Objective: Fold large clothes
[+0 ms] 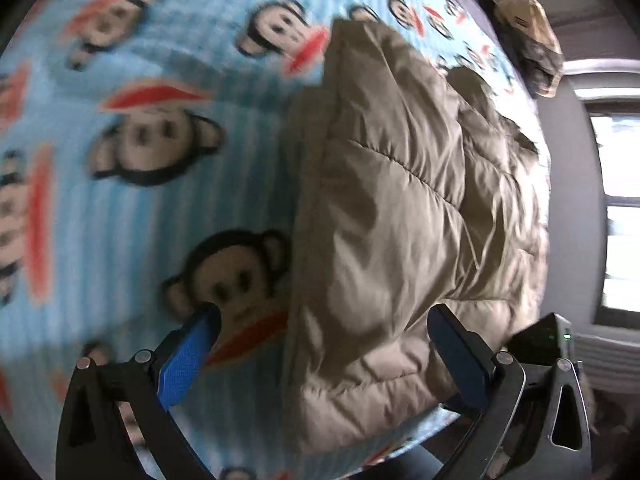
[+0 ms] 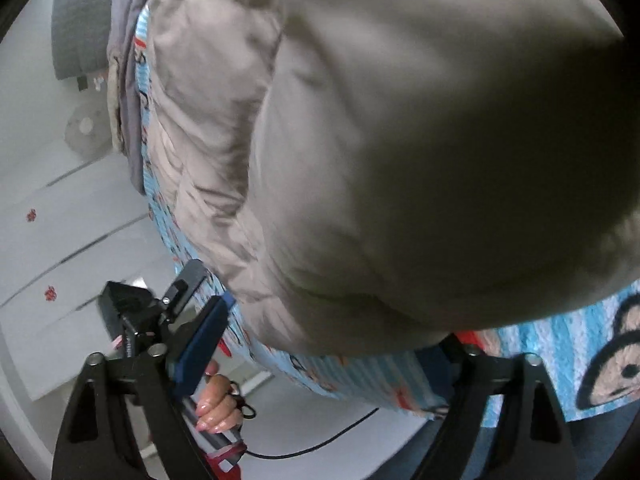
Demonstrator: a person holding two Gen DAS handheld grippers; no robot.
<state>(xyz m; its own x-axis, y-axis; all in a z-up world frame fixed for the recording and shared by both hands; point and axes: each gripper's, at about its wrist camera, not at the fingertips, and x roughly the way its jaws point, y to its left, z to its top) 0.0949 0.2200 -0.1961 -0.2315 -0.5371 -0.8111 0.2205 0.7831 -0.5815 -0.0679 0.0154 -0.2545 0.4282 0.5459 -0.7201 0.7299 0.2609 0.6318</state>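
Left wrist view: the left hand-held gripper (image 1: 324, 356) is held wide above a beige puffer jacket (image 1: 408, 208), spread toward 1 o'clock on a monkey-print blanket (image 1: 120, 200). The right hand-held gripper (image 2: 332, 344) is also spread wide, against the jacket.

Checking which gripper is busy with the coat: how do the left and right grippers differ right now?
The left gripper hangs open over the beige puffer jacket edge, both blue pads bare; the right gripper has jacket bulging between its fingers, hiding the right pad, so its grip is unclear. The left view shows much monkey-print blanket; the right view is mostly jacket. Both share black frames and blue pads.
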